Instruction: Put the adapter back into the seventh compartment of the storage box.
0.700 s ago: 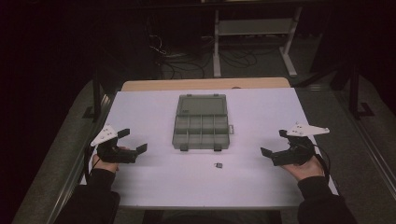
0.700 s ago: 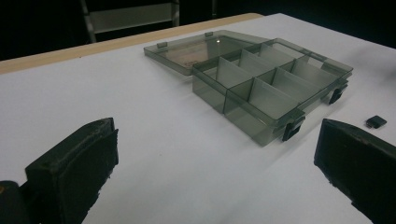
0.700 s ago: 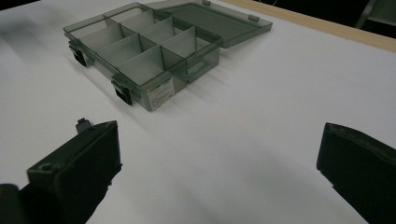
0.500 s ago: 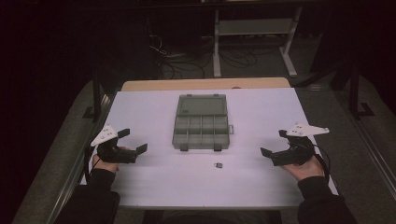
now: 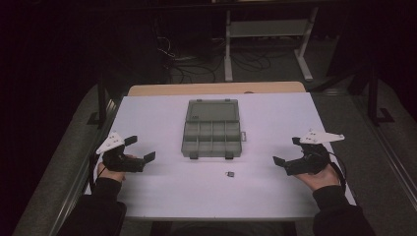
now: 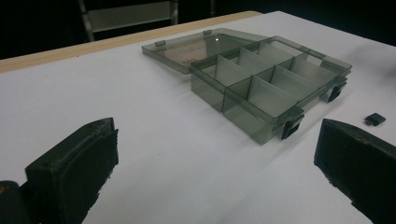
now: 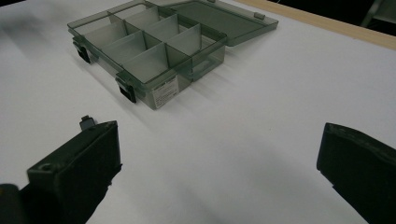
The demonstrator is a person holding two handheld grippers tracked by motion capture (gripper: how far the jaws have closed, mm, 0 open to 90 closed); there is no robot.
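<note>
A smoky clear compartment box [image 5: 211, 130] lies open in the middle of the white table [image 5: 162, 191], its lid flat behind it; it appears as box [image 6: 266, 81] and box [image 7: 154, 44] in the gripper views, with several empty compartments. A small dark part [image 5: 229, 173] lies on the table just in front of the box, also seen as part [image 6: 375, 118] and part [image 7: 86, 122]. My left gripper [image 5: 140, 149] rests at the table's left, jaws wide open and empty. My right gripper [image 5: 287, 151] rests at the right, jaws wide open and empty.
A wooden tabletop strip [image 5: 216, 88] runs behind the white sheet. Beyond it are a metal frame stand [image 5: 265, 34] and cables [image 5: 182, 64] on a dark floor. Grey floor borders the table on both sides.
</note>
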